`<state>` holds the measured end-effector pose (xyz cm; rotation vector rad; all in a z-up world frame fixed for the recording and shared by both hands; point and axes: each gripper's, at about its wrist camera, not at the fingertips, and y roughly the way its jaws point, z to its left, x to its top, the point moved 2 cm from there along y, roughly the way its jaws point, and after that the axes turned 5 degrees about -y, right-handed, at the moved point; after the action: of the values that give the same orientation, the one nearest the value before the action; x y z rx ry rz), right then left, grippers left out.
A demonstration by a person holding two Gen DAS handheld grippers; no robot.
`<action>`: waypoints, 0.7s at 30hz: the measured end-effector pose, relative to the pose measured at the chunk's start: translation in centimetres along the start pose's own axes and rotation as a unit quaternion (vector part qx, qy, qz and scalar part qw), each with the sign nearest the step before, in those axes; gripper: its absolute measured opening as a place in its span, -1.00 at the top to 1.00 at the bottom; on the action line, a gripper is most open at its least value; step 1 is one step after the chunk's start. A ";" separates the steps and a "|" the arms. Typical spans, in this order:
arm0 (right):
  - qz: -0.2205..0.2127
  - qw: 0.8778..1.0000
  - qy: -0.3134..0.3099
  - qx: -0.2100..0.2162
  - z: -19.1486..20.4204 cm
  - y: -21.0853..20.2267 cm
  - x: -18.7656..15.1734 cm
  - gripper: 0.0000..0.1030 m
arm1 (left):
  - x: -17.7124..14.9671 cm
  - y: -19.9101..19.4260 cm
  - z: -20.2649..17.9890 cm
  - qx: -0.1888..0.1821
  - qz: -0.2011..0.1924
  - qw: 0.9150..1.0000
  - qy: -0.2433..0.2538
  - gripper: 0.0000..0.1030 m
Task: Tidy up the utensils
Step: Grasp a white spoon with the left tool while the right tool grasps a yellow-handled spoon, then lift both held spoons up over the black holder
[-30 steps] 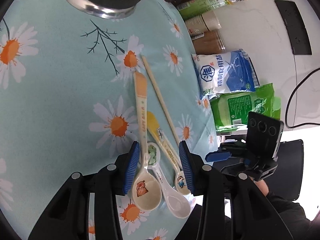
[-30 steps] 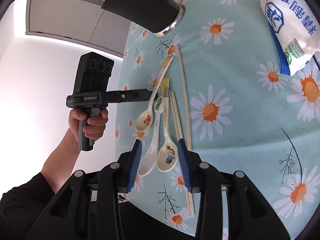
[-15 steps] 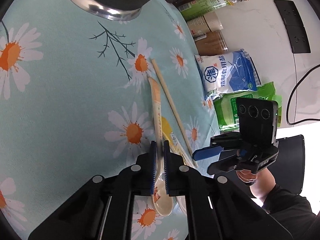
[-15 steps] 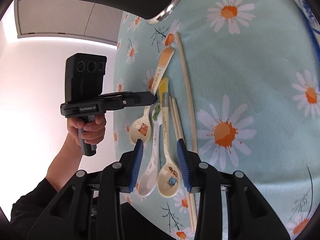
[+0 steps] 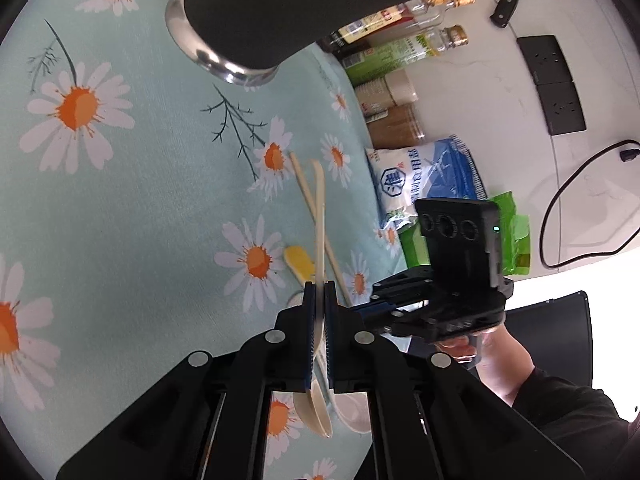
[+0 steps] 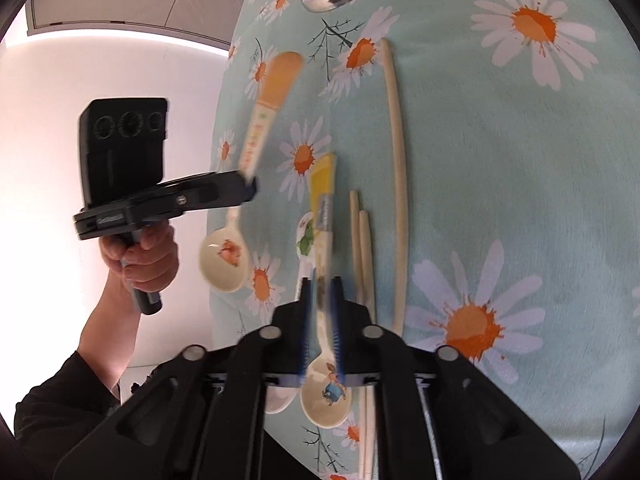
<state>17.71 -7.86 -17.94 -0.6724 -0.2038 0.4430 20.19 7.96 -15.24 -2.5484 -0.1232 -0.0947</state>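
Left claw [image 5: 319,292]: my jaws are closed tight on the handle of the cream plastic spoon with the orange handle tip [image 5: 319,216]; its bowl hangs near my wrist, its handle points away over the cloth.
Right claw [image 6: 321,292]: my jaws have just been closing and now pinch the handle of the cream spoon with the yellow handle and a cartoon figure in its bowl [image 6: 322,216].
White spoon with a green frog print [image 6: 306,240]: lies on the tabletop, just left of the yellow-handled one.
Pale wooden chopsticks [image 6: 398,168]: one long stick lies alone on the cloth; two more lie side by side between it and my right claw.
Tabletop [image 6: 500,160]: light-blue cloth with white and orange daisies.
Black cylinder with a chrome rim [image 5: 280,12]: lies at the far end of the cloth.
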 end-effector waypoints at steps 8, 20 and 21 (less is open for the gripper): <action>-0.002 1.000 -0.016 0.007 0.0 -0.2 0.4 0.86 | -1.7 -2.5 -1.4 -0.023 -0.060 0.998 -0.005 0.94; -0.087 0.988 -0.125 -0.002 4.6 -4.6 0.5 0.89 | -3.7 -5.3 -4.5 -0.026 -0.177 0.984 -0.002 0.94; -0.095 0.986 -0.134 -0.004 5.0 -5.0 0.7 0.89 | -3.8 -5.6 -4.9 -0.024 -0.189 0.982 0.001 0.94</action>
<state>18.39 -8.19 -10.86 -0.5932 -0.5211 0.3476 15.62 9.58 -8.45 -2.5405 -0.6111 -0.2499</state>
